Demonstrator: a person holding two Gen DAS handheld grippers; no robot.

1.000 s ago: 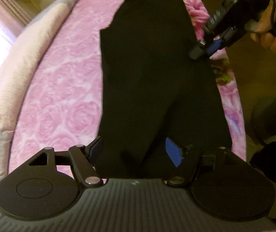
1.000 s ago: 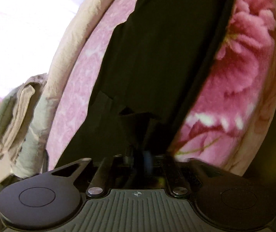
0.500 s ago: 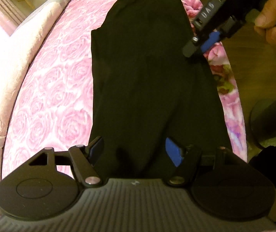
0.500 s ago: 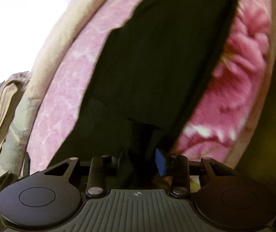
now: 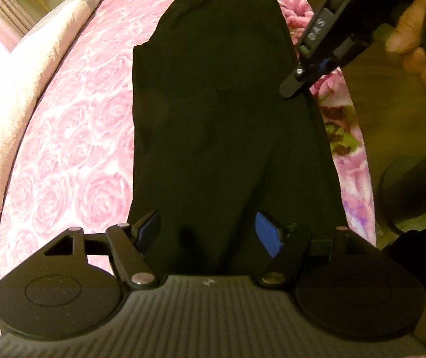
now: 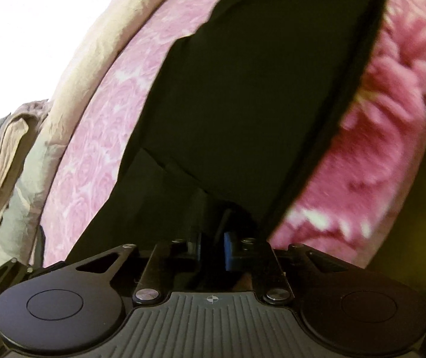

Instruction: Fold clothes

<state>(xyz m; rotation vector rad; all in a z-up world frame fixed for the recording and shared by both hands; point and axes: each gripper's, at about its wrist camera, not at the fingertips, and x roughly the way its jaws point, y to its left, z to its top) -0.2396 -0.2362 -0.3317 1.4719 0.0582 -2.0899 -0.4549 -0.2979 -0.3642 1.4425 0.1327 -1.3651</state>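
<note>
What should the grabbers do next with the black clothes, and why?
Probably close the left gripper on the black garment's near edge: its jaws are open around the cloth, while the right gripper seems already pinched on the side edge over the pink blanket.

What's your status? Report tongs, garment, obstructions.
Left tongs open, straddling the black garment's near end. Right tongs nearly shut at its edge; grip unclear. Garment flat on pink bedspread. Nothing in the way.

A black garment (image 5: 213,113) lies lengthwise on a pink rose-patterned bedspread (image 5: 72,149). The left gripper (image 5: 208,232) straddles its near end, blue pads (image 5: 268,234) spread; the right gripper (image 5: 295,85) touches its right edge.
</note>
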